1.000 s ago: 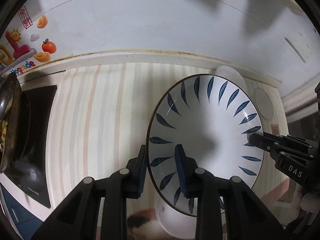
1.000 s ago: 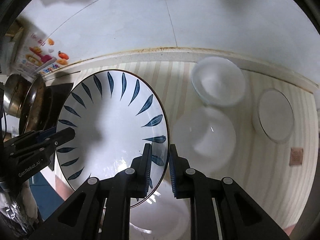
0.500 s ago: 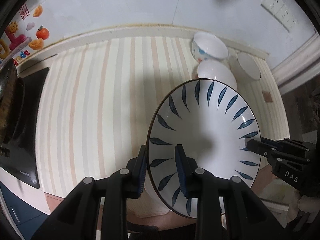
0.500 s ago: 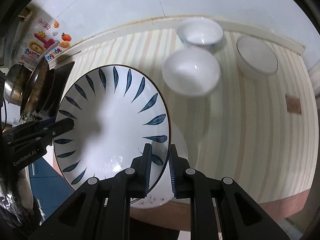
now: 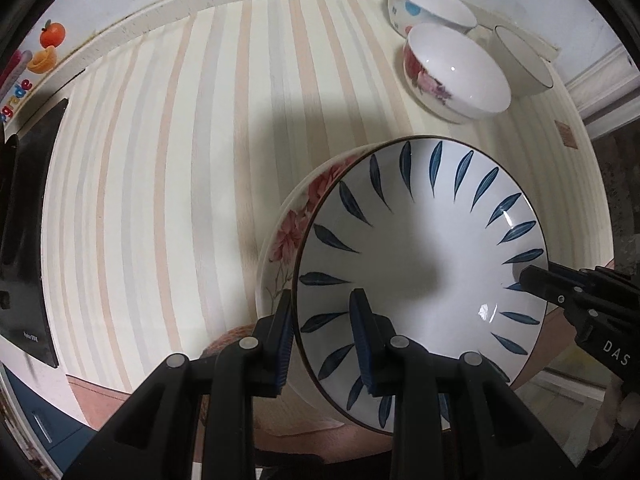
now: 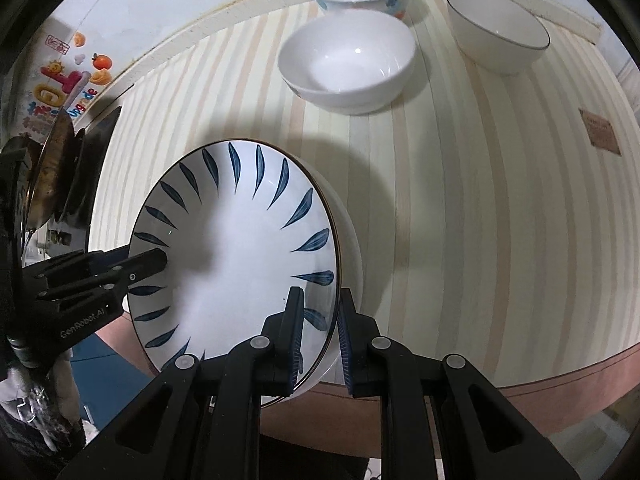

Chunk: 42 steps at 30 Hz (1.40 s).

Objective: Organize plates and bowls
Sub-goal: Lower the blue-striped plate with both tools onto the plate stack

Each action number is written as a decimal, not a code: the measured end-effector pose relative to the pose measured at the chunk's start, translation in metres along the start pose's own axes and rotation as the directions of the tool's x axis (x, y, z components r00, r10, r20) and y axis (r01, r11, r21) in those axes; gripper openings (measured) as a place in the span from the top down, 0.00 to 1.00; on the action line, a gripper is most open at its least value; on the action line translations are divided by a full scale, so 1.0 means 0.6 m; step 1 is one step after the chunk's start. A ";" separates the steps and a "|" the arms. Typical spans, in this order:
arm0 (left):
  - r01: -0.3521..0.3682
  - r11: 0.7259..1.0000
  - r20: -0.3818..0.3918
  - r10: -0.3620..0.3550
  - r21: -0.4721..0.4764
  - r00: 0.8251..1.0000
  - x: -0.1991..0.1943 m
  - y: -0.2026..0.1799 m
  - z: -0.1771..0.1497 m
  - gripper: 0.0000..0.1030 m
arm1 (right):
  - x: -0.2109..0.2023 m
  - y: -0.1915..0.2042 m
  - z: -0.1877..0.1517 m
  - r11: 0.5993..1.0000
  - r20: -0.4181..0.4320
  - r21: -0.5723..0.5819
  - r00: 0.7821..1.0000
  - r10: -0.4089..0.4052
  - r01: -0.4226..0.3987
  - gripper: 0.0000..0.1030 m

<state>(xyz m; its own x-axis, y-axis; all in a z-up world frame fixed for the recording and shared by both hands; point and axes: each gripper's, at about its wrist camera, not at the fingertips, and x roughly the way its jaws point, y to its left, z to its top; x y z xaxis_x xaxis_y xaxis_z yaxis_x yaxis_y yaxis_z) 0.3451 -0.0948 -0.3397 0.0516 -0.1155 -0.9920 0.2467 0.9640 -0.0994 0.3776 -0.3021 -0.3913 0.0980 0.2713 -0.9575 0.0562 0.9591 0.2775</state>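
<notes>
A white plate with blue leaf marks (image 5: 420, 248) is carried level between both grippers. My left gripper (image 5: 322, 308) is shut on its left rim, one finger above and one below. My right gripper (image 6: 320, 300) is shut on the opposite rim and appears in the left wrist view at the plate's right edge (image 5: 556, 288). Right under the blue-leaf plate (image 6: 236, 252) lies a red-flowered plate (image 5: 288, 232) on the striped counter; whether the two touch I cannot tell. Three bowls stand at the back: a red-flowered one (image 5: 460, 76), a blue-dotted one (image 5: 432, 12) and a dark-rimmed one (image 5: 524, 64).
A black cooktop (image 5: 24, 240) borders the counter on the left, with a wok (image 6: 48, 168) on it. The counter's front edge (image 6: 520, 380) runs just below the plates. A small brown tag (image 6: 600, 132) lies on the right of the striped counter (image 5: 180, 160).
Both grippers have carried the blue-leaf plate down and back from the wall toward the counter's front edge. It now sits over the red-flowered plate, and the bowls stand farther off.
</notes>
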 end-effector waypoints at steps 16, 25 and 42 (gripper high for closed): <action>-0.030 1.000 -0.041 0.029 -0.010 0.999 0.035 -0.008 0.006 0.76 | 0.025 -0.002 0.009 1.000 -0.039 -0.015 0.999 0.013 -0.013 0.82; -0.030 0.999 -0.050 0.028 -0.028 0.998 0.038 -0.004 0.008 0.76 | 0.032 -0.004 0.013 0.999 -0.051 -0.013 0.998 0.028 -0.029 0.82; -0.049 0.997 -0.097 0.043 -0.064 0.994 0.053 0.009 0.014 0.75 | 0.030 -0.011 0.029 0.998 -0.111 -0.014 0.992 0.065 -0.066 0.80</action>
<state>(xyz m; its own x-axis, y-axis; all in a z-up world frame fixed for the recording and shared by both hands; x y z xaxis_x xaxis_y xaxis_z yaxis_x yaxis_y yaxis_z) 0.3564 -0.0950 -0.3711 -0.0317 -0.0506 -0.9982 0.1811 0.9819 -0.0555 0.3961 -0.3047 -0.4092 -0.0090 0.3399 -0.9404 0.0358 0.9400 0.3394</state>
